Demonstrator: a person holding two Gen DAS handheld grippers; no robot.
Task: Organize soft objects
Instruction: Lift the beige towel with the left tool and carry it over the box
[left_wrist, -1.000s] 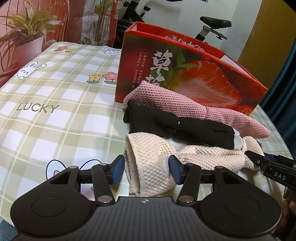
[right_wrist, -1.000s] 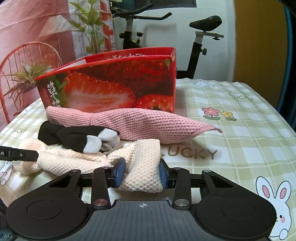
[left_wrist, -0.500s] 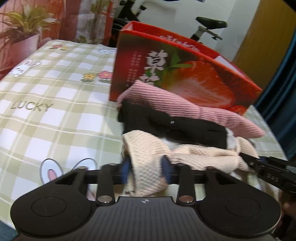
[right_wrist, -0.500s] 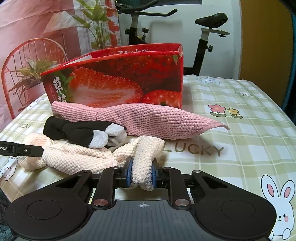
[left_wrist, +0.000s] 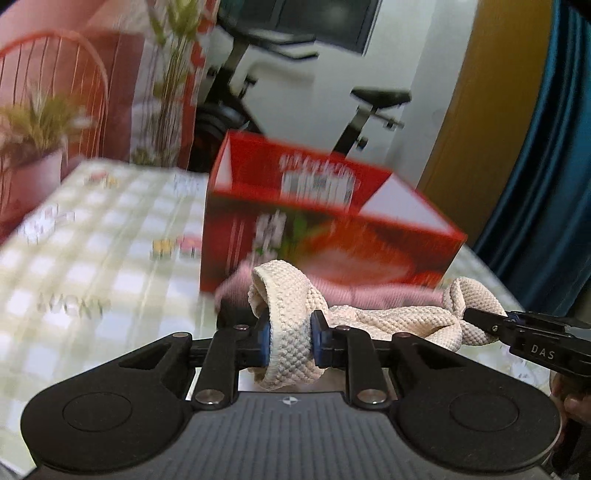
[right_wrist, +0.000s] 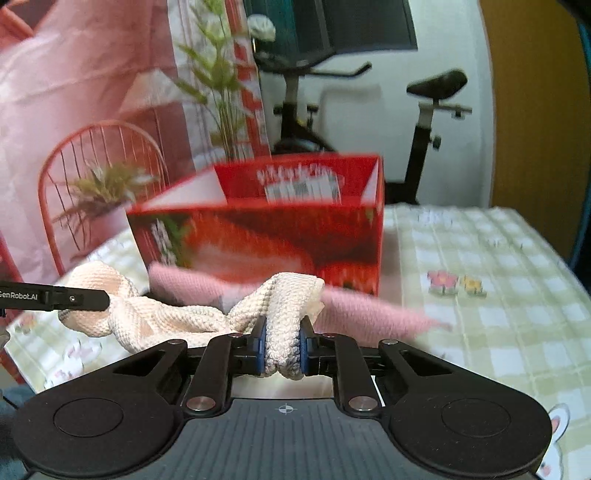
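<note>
A cream waffle-knit cloth (left_wrist: 388, 321) hangs stretched between both grippers, lifted off the table. My left gripper (left_wrist: 290, 332) pinches one bunched end, its jaws still closing with the cloth pressed between the blue pads. My right gripper (right_wrist: 282, 347) is shut on the other end of the cream cloth (right_wrist: 166, 317). Each gripper's tip shows in the other's view: the right gripper (left_wrist: 480, 319) and the left gripper (right_wrist: 103, 299). Behind lies a pink cloth (left_wrist: 388, 291) (right_wrist: 369, 306), with a dark glove (left_wrist: 232, 310) blurred beside it.
An open red strawberry-print box (left_wrist: 332, 236) (right_wrist: 277, 236) stands just behind the cloths on the checked tablecloth (left_wrist: 92, 266). A red wire chair (right_wrist: 99, 166), potted plants and an exercise bike (right_wrist: 424, 122) are beyond the table. A blue curtain (left_wrist: 546, 184) hangs on the right.
Both grippers closed on the ends of the cream cloth and rose, lifting it off the table. The black glove that lay on it has slid off and dropped behind.
</note>
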